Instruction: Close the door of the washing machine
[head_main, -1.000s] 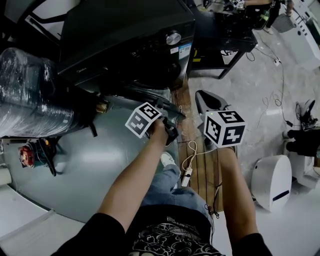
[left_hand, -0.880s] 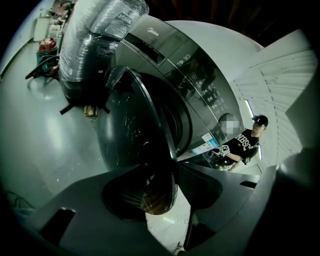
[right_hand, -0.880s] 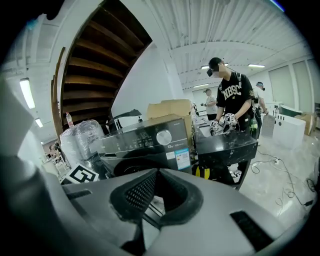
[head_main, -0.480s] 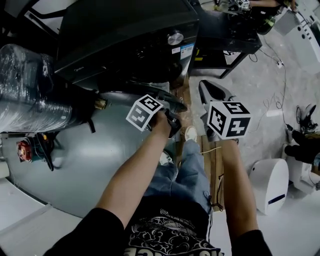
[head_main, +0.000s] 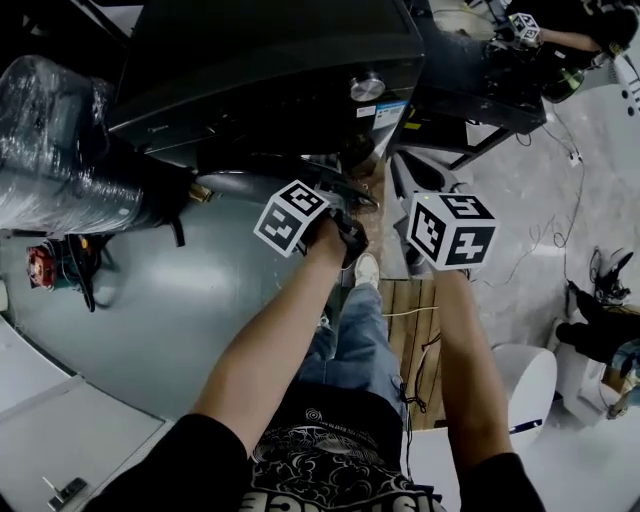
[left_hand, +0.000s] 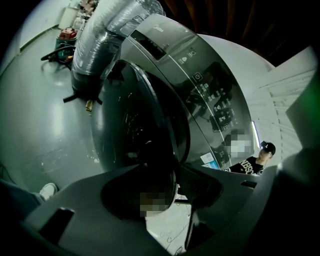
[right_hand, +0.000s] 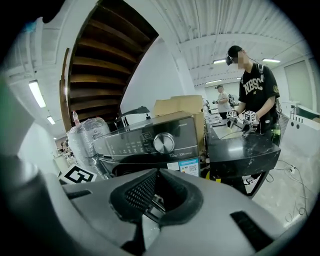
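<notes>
- Step in hand, as judged: swinging the door (head_main: 285, 183) of the washing machine (head_main: 260, 60) toward its opening. The door is not yet home.
- Left gripper (left_hand: 180, 174): the jaws stand wide and have just been opening. The free edge of the door runs between them, and the pads do not appear to clamp it.
- Right gripper (right_hand: 159, 172): the jaws meet at the tips with nothing between them. It faces the machine's front, below the control knob (right_hand: 163, 143), and appears idle.
- Door location: in the head view it shows edge-on as a thin dark arc just in front of the machine. One end lies toward the plastic-wrapped roll (head_main: 60, 130), the other beside the left gripper. A gap shows between the door and the front of the machine.
- Next move, as judged: press the free edge toward the machine front until the latch catches. Push with the outside of a jaw, or draw the jaws off the rim first. A jaw left round the rim would likely be trapped between door and front.
- Door appearance: round and dark, with a domed glossy window that carries streaks and reflections, set in a dark rim. In the left gripper view it fills the centre, tilted, with the control panel (left_hand: 210, 95) behind it to the right.
</notes>
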